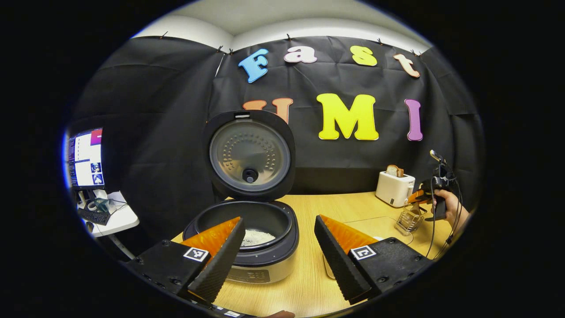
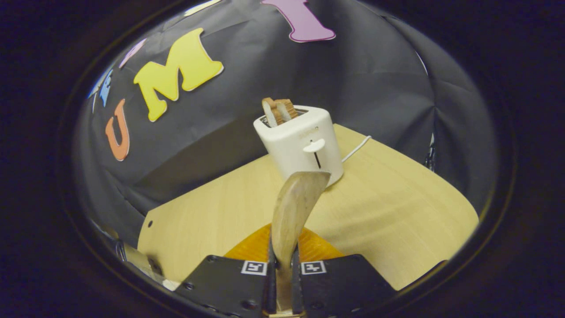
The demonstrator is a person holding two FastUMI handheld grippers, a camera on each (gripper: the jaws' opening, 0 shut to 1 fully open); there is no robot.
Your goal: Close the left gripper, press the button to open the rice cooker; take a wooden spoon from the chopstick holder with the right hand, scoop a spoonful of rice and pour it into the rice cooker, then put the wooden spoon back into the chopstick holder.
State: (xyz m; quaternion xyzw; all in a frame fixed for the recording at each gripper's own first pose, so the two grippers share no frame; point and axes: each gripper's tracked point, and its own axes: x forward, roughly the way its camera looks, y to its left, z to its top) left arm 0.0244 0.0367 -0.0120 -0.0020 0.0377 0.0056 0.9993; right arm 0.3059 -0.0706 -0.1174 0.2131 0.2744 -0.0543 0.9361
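The spoon (image 2: pixel 293 212) is sitting clamped between the right gripper's (image 2: pixel 282 269) two fingers, its bowl pointing up and forward toward the toaster (image 2: pixel 304 143) on the table (image 2: pixel 397 212). In the left gripper view that gripper (image 1: pixel 419 196) is hanging in a hand (image 1: pixel 448 207) just above the wire holder (image 1: pixel 409 219), beside the toaster. The cooker (image 1: pixel 247 238) is standing lid-up with rice (image 1: pixel 257 237) in its pot. The left gripper (image 1: pixel 278 247) is hovering before it, fingers spread wide, grasping nothing.
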